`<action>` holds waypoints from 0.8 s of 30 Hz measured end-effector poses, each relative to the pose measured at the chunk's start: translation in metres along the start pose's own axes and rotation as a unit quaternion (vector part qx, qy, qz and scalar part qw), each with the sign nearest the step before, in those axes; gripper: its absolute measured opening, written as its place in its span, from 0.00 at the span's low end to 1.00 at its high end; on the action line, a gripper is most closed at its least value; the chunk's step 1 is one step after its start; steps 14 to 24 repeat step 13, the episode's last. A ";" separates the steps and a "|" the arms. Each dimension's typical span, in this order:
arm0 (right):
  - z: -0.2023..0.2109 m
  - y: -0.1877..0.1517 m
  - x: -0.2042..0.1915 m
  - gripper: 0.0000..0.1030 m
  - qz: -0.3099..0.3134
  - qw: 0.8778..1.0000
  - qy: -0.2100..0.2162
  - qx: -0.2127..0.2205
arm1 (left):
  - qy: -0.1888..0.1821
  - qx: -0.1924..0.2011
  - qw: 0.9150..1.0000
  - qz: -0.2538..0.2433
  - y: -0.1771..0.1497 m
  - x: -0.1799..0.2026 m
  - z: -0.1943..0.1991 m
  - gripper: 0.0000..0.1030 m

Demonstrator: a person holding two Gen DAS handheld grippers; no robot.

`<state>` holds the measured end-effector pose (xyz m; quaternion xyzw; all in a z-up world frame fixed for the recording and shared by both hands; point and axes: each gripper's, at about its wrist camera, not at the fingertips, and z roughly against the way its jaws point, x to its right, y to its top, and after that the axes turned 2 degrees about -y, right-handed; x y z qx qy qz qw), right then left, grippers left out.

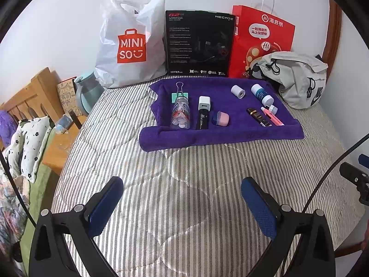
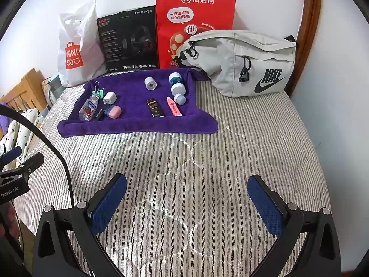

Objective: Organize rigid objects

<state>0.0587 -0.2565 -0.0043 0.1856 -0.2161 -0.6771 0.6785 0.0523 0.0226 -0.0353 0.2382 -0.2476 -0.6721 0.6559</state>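
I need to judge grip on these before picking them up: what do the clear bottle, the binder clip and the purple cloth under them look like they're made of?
Clear bottle: seemingly thin glossy plastic, see-through, its contents visible inside.
Binder clip: likely metal; thin shiny wire handles, mint painted body.
Purple cloth: soft terry-like fabric with a matte fuzzy nap and rolled edges.

White wall (image 1: 69, 23), striped bed quilt (image 1: 184, 184), wooden headboard (image 1: 30, 92).

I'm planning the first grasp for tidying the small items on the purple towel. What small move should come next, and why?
Probably ease the right gripper forward toward the pink tube on the purple towel. Both it and the left gripper hover open and empty over the striped quilt, short of the towel.
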 end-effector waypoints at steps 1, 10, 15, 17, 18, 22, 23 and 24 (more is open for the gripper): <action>0.000 0.000 0.000 1.00 0.000 1.000 0.000 0.000 | 0.000 0.000 1.000 -0.001 0.000 0.000 0.000 1.00; -0.003 0.000 -0.003 1.00 0.006 1.000 0.000 -0.005 | -0.002 -0.001 1.000 -0.002 0.000 0.002 -0.001 1.00; -0.004 0.000 -0.004 1.00 0.007 1.000 -0.001 -0.006 | -0.002 0.005 1.000 -0.007 -0.001 0.003 -0.002 1.00; -0.004 0.000 -0.004 1.00 0.007 1.000 -0.001 -0.006 | -0.002 0.005 1.000 -0.007 -0.001 0.003 -0.002 1.00; -0.004 0.000 -0.004 1.00 0.007 1.000 -0.001 -0.006 | -0.002 0.005 1.000 -0.007 -0.001 0.003 -0.002 1.00; -0.004 0.000 -0.004 1.00 0.007 1.000 -0.001 -0.006 | -0.002 0.005 1.000 -0.007 -0.001 0.003 -0.002 1.00; -0.004 0.000 -0.004 1.00 0.007 1.000 -0.001 -0.006 | -0.002 0.005 1.000 -0.007 -0.001 0.003 -0.002 1.00; -0.004 0.000 -0.004 1.00 0.007 1.000 -0.001 -0.006 | -0.002 0.005 1.000 -0.007 -0.001 0.003 -0.002 1.00</action>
